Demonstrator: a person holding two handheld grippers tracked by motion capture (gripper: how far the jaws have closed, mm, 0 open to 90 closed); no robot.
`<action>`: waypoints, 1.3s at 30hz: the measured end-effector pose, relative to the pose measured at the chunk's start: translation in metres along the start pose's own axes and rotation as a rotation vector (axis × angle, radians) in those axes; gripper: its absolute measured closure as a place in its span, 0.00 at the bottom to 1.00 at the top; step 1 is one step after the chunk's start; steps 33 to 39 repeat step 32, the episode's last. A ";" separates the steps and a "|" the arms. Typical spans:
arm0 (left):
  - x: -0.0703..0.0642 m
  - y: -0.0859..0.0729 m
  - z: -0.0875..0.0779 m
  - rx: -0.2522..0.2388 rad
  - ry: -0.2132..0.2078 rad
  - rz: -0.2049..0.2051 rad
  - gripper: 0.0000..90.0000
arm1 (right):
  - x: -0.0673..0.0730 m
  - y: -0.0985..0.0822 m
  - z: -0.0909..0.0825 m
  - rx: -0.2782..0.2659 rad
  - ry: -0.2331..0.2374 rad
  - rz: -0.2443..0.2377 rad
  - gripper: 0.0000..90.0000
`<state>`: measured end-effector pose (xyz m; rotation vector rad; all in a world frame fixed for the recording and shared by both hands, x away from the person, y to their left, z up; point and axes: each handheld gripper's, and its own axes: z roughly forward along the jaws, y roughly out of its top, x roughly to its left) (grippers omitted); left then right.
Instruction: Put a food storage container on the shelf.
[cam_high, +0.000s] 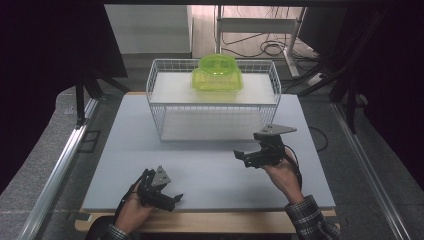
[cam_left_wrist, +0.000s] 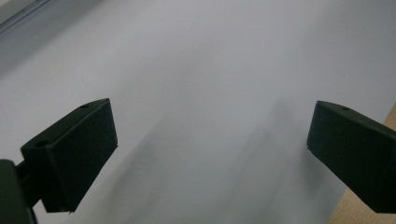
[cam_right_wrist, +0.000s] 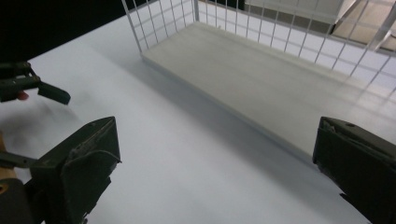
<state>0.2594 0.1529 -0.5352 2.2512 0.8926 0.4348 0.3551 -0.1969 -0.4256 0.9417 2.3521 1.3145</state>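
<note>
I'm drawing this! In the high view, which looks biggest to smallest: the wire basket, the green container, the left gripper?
1. wire basket
2. green container
3. left gripper, though it sits nearer the camera, so it looks bigger than it is.

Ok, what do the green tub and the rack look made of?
The green tub looks like glossy translucent plastic: light glows through its walls. The rack looks like thin white-coated metal wire in an open grid, though the coating is a guess; its shelves seem matte pale board.

The desk (cam_high: 210, 170) was evenly lit from above, while the surroundings on both sides of it were left nearly black. Soft shadows were cast on the desk beneath the wire basket (cam_high: 212, 100). In the left gripper view the desk was blurred; slight softness was seen throughout.
</note>
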 end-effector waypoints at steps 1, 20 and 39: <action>0.000 0.000 0.000 0.000 0.000 0.003 0.02 | -0.001 -0.003 0.000 0.004 -0.001 0.002 0.01; -0.001 -0.001 0.000 -0.005 0.012 0.026 0.01 | -0.003 -0.059 0.005 0.059 -0.042 0.028 0.00; -0.001 0.000 0.000 -0.016 0.018 0.030 0.01 | -0.003 -0.078 0.021 0.150 -0.071 0.022 0.00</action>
